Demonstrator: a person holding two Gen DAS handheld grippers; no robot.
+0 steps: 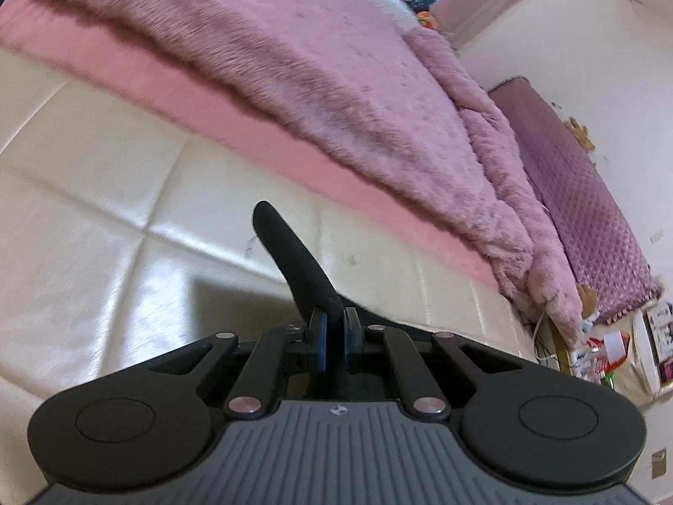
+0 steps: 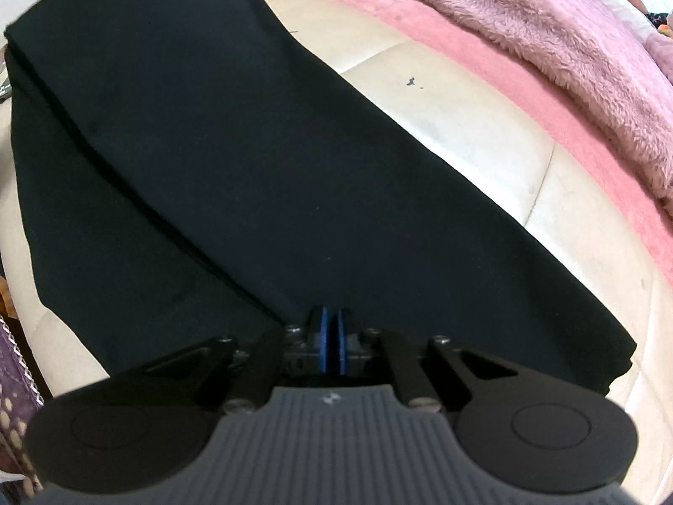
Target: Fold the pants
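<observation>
My left gripper (image 1: 334, 330) has its fingers pressed nearly together on a narrow tongue of black cloth, a bit of the pants (image 1: 290, 252), which rises from between the blue pads (image 1: 321, 343) and curls toward the upper left of the frame above the cream quilted mattress (image 1: 105, 210). Beyond it, a pink sheet (image 1: 176, 88) runs diagonally across the frame, with a mauve furry blanket (image 1: 315, 63) lying over it; at the right edge sits a purple quilted cover (image 1: 589, 193) against a pale wall. My right gripper (image 2: 330, 336) also has its fingers drawn close, the blue pads (image 2: 323, 343) with only a thin slit between them, clamped on the near edge of the pants (image 2: 210, 147). There the black fabric fills the middle and left of the frame, laid flat on the cream mattress (image 2: 483, 160) with one layer overlapping another along a long diagonal seam line. The pink sheet (image 2: 525, 97) and furry blanket (image 2: 547, 12) cross the upper right.
</observation>
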